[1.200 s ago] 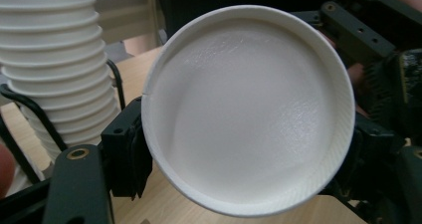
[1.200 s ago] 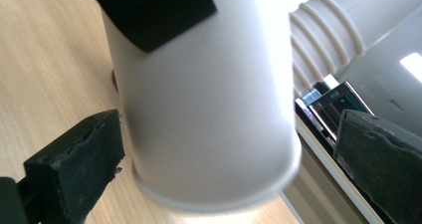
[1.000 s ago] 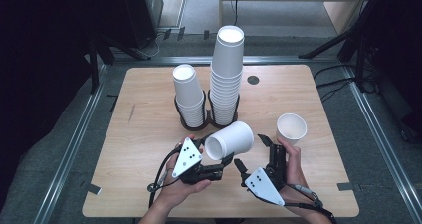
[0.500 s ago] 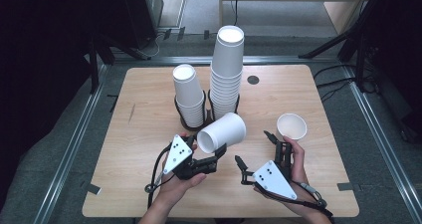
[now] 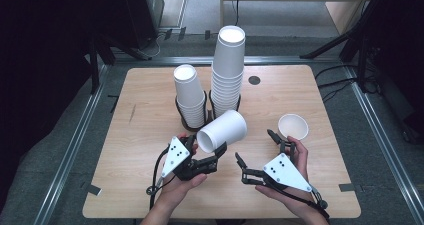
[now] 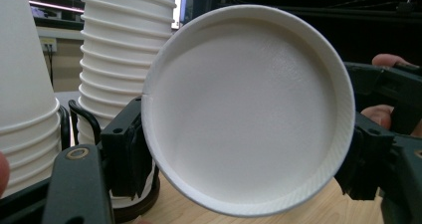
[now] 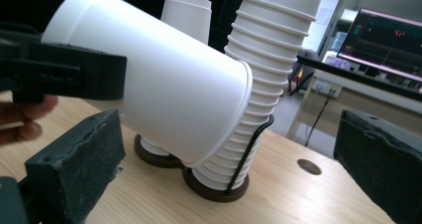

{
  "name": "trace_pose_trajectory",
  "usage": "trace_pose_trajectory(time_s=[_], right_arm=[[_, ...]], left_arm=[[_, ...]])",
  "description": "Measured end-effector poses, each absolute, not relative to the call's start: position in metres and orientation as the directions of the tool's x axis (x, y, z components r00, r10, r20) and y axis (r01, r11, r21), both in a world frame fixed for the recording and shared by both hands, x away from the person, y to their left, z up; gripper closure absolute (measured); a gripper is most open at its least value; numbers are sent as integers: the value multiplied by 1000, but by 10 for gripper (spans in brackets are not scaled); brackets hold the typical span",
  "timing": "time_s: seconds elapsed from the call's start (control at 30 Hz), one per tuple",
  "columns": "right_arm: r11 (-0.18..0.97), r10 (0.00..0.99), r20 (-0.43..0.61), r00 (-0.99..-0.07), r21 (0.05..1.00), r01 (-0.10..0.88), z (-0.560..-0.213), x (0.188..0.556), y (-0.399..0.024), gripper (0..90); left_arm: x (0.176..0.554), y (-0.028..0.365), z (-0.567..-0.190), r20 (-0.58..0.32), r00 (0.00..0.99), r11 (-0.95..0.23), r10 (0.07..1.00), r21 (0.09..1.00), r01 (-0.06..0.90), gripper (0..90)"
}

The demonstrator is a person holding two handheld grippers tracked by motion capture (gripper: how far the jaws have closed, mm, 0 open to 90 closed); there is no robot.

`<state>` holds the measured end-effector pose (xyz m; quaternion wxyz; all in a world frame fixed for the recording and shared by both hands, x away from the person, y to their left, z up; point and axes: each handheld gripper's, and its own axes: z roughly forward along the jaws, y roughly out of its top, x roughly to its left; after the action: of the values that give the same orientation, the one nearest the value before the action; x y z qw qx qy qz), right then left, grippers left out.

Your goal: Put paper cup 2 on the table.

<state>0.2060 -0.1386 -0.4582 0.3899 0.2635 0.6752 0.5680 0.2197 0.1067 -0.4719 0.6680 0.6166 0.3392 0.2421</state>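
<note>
My left gripper point(image 5: 206, 146) is shut on a white paper cup point(image 5: 222, 131), held tilted above the wooden table point(image 5: 150, 110) with its mouth toward the stacks. In the left gripper view the cup's base point(image 6: 249, 109) faces the camera between the jaws. My right gripper point(image 5: 254, 145) stands open and empty just right of that cup, which shows on its side point(image 7: 174, 89) in the right gripper view. A loose upright cup point(image 5: 293, 126) sits by the right hand. A tall cup stack point(image 5: 229, 70) and a shorter stack point(image 5: 189, 95) stand behind in black wire holders.
A small dark hole point(image 5: 254, 80) marks the table at the back right. Metal rails point(image 5: 75, 145) run along the table's sides. A lit monitor point(image 7: 393, 40) stands beyond the table in the right gripper view.
The left gripper has carried the held cup a little left and up toward the stacks. The right gripper has drawn back from the cup toward the person.
</note>
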Motion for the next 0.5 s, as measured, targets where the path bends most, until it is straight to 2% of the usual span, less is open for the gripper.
trace_pose_trajectory(time_s=[0.17, 0.33, 0.5], right_arm=[[131, 811, -126, -571, 991, -32, -457, 207, -138, 5], [-4, 809, 38, -587, 998, 59, -457, 207, -137, 32], [-146, 800, 204, -564, 978, 147, -456, 208, -136, 66]], left_arm=[[221, 108, -473, -164, 640, 144, 750, 986, 84, 236], [221, 108, -476, -156, 633, 152, 759, 986, 61, 236], [222, 108, -478, -168, 628, 171, 760, 984, 56, 236]])
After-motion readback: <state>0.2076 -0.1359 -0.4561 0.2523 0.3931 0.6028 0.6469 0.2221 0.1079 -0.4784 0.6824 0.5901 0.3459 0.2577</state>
